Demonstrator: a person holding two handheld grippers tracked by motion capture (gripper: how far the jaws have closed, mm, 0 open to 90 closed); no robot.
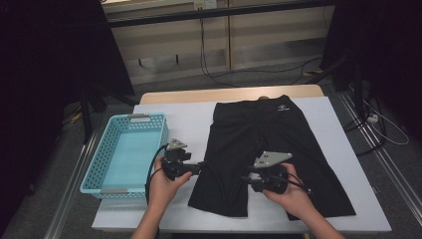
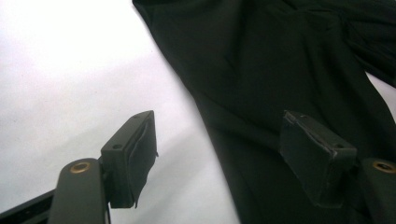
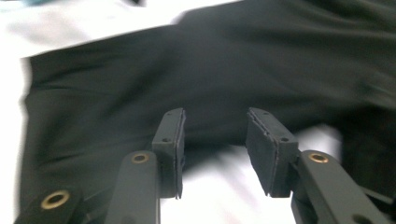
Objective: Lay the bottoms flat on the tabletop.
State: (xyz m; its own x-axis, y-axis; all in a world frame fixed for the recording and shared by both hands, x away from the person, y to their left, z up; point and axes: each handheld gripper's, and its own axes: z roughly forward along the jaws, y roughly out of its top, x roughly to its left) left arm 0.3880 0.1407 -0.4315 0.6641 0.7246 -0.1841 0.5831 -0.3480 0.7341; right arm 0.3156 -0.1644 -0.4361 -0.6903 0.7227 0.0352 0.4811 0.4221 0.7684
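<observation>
- A person's two hands reach in from the near edge of the white worktop, each gripping a tool angled inward toward the other.
- The left tool, jaws spread wide, sits at the outer edge of the left leg of the black shorts; in the left gripper view one jaw hangs over bare worktop and the other over fabric.
- The right tool, jaws parted, hovers at the inner hem of the right leg.
- A small white logo marks the waistband; its writing is too small to read.
- The shorts lie flat, waistband at the far edge, right of a light-blue basket.
</observation>
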